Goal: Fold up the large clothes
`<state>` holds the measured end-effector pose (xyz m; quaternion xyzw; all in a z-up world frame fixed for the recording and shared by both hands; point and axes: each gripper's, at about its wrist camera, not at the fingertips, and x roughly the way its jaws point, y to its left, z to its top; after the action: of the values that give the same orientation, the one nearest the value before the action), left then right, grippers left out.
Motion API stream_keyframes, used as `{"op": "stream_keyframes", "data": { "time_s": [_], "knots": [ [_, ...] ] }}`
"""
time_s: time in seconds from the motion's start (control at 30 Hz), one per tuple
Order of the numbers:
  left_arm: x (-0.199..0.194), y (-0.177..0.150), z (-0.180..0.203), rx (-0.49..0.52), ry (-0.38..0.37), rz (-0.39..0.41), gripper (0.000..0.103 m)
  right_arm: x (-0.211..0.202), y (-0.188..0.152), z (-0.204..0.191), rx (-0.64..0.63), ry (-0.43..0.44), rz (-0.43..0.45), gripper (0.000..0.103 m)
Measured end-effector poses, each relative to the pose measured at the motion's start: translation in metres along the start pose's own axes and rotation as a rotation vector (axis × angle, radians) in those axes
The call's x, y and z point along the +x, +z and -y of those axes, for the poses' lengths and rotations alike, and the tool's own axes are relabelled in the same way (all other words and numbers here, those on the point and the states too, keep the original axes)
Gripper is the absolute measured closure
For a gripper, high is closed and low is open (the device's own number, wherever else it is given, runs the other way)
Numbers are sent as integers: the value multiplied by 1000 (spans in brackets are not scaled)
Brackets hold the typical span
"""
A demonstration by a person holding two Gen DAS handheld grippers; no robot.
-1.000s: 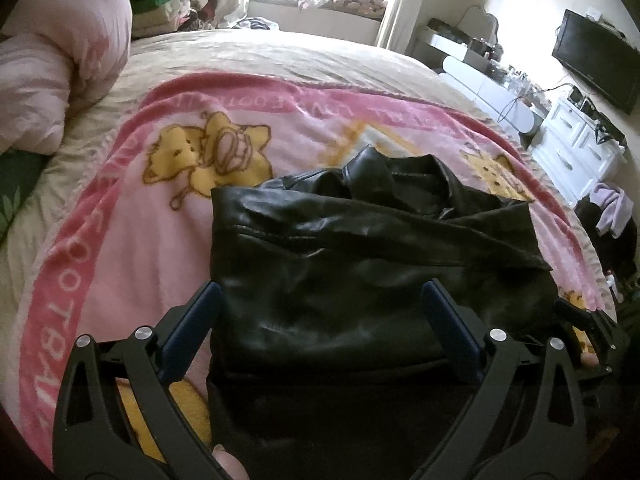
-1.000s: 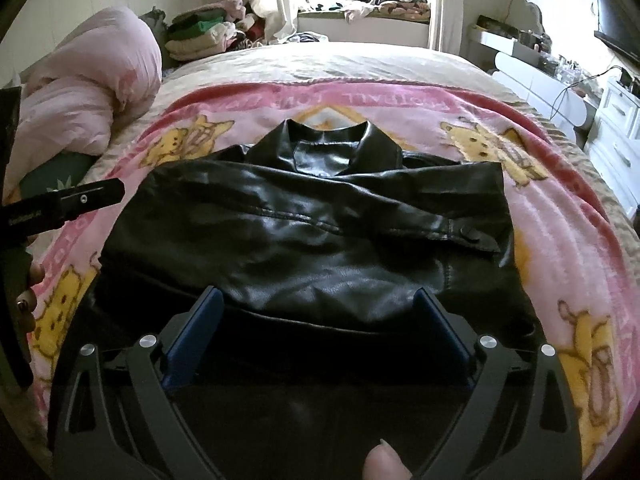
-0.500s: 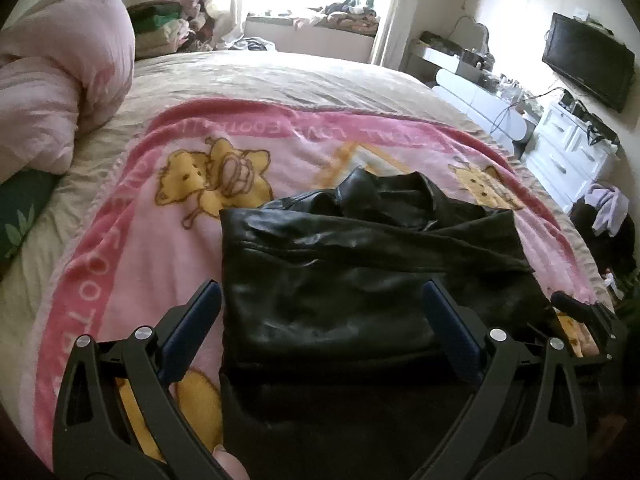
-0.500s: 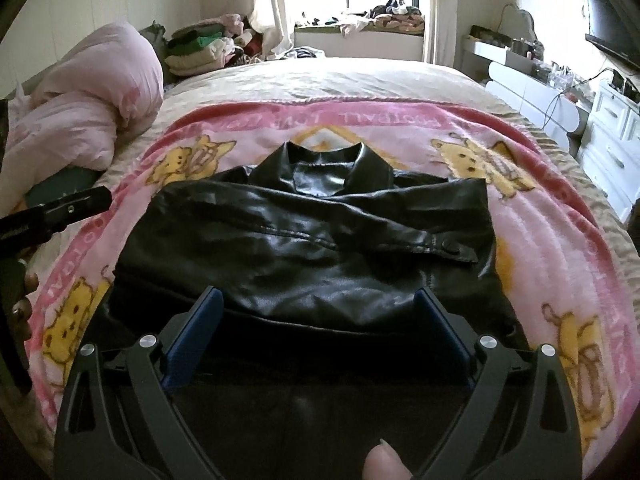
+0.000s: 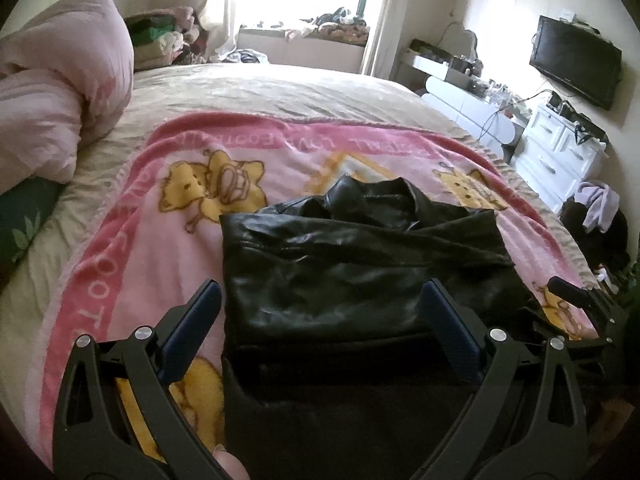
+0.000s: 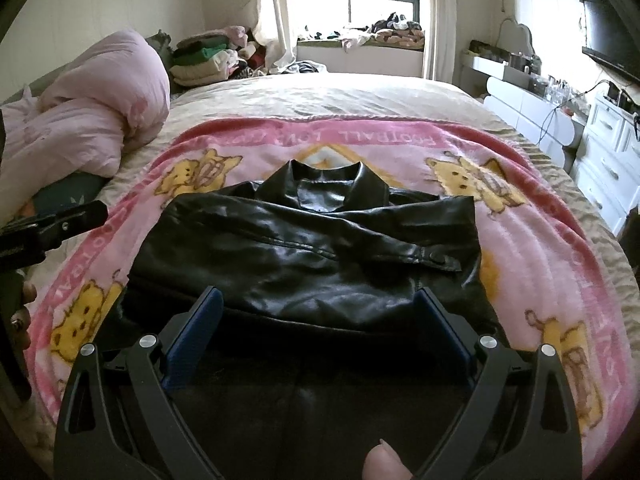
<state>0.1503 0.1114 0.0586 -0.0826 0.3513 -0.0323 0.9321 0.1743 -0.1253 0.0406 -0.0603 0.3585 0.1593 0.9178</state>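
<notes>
A black leather jacket point(image 5: 352, 272) lies on the pink cartoon blanket point(image 5: 160, 248), sleeves folded across its body, collar at the far end. It also shows in the right wrist view point(image 6: 304, 264), collar point(image 6: 328, 188) away from me. My left gripper point(image 5: 320, 300) is open and empty, held above the jacket's near left part. My right gripper point(image 6: 318, 308) is open and empty, above the jacket's near hem. The left gripper's body shows at the left edge of the right wrist view point(image 6: 52, 224), and the right gripper's tip at the right of the left wrist view point(image 5: 576, 292).
A pink rolled duvet point(image 6: 88, 120) lies at the bed's left. Folded clothes point(image 6: 204, 56) are stacked at the far left corner. White drawers point(image 5: 560, 152) and a wall TV point(image 5: 576, 60) stand to the right of the bed.
Both grippers have pulled back and risen from the jacket, staying open. The jacket has not moved.
</notes>
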Motion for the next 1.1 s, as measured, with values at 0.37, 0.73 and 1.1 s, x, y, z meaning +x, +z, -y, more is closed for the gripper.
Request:
{"op": "stream_keyframes", "data": {
  "time_s": [0.37,0.73,1.1],
  "knots": [
    [-18,-4,5,23,-5,40,9,-18,-3,-3,-1,6,19,8],
    [-47,-11,22,47,-18,90,9,-45,-8,9,14,16,37,8],
    [-69,-42,39,62,-6,90,9,-75,-28,28,33,22,45,8]
  ]
}}
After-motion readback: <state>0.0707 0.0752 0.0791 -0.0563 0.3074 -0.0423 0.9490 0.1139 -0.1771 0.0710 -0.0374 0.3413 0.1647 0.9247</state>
